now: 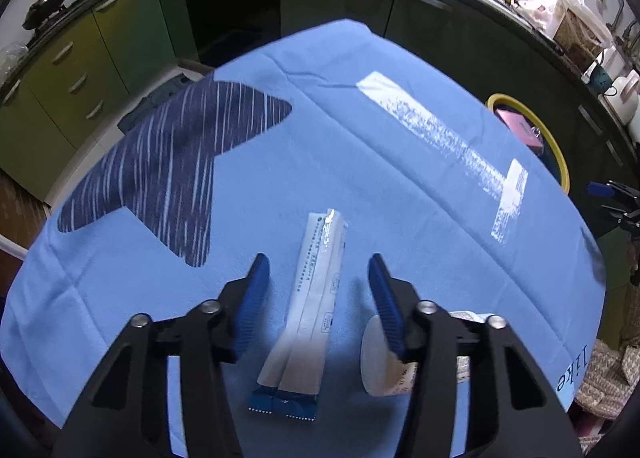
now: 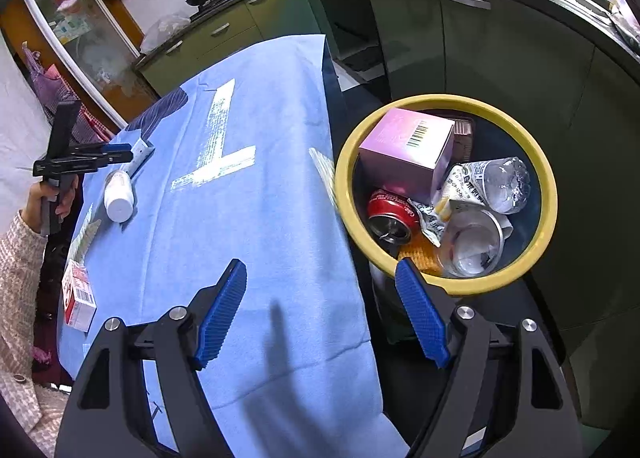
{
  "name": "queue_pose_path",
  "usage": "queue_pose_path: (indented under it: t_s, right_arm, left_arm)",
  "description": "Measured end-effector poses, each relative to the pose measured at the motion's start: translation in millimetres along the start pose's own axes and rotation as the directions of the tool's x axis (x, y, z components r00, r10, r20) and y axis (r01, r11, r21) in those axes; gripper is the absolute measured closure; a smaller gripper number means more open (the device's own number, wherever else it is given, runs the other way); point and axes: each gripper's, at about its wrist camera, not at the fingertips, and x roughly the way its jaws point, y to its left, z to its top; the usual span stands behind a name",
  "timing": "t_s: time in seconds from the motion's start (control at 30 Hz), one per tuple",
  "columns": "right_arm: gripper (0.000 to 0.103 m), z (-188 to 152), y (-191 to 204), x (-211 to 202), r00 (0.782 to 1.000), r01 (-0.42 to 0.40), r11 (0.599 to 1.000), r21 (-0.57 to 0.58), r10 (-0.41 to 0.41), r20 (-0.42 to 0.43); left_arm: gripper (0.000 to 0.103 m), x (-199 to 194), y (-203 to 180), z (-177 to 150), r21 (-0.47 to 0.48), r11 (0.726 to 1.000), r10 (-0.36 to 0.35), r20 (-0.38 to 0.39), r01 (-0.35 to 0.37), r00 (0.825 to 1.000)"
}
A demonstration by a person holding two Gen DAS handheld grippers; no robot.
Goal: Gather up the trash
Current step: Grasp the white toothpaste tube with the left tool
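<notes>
The bin (image 2: 446, 193) beside the worktop (image 2: 260, 217) is already holding trash; left gripper (image 1: 318, 290) is straddling a sachet (image 1: 316, 298), jaws open, not pinching; right gripper (image 2: 320, 310) is hovering near the bin, open, empty; a bottle (image 2: 119, 193) and carton (image 2: 78, 296) are still waiting.

1. Matt blue cloth (image 1: 320, 161), creased, with a rough, flaking white print, centre of frame.
2. Glossy paper-like sachet (image 1: 316, 298), lower centre.
3. Ribbed blue rubbery fingers (image 2: 222, 310) on matt black plastic arms.
4. Shiny crushed metal can (image 2: 390, 213); crinkled clear plastic bottle (image 2: 502, 181); smooth cardboard box (image 2: 408, 149).
</notes>
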Motion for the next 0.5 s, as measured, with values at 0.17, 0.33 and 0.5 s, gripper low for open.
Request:
queue_pose_path:
  t_s: [0.17, 0.33, 0.5]
  right_arm:
    - [0.027, -1.7, -5.1, -0.7, 1.0, -0.005, 1.0, 0.015, 0.005, -0.001]
    - [0.027, -3.7, -7.6, -4.1, 1.0, -0.011, 1.0, 0.027, 0.011, 0.003]
    - [0.027, -6.1, -8.8, -6.6, 1.0, -0.016, 0.999, 0.031, 0.016, 0.007]
  left_arm:
    - [0.068, 4.5, -0.5, -0.3, 0.006, 1.0, -0.011, -0.013, 0.011, 1.0]
    - [0.079, 10.1, -3.3, 0.9, 0.015, 1.0, -0.013, -0.034, 0.014, 0.999]
    - [0.087, 8.8, -4.6, 0.8, 0.024, 1.0, -0.009, -0.036, 0.01, 0.999]
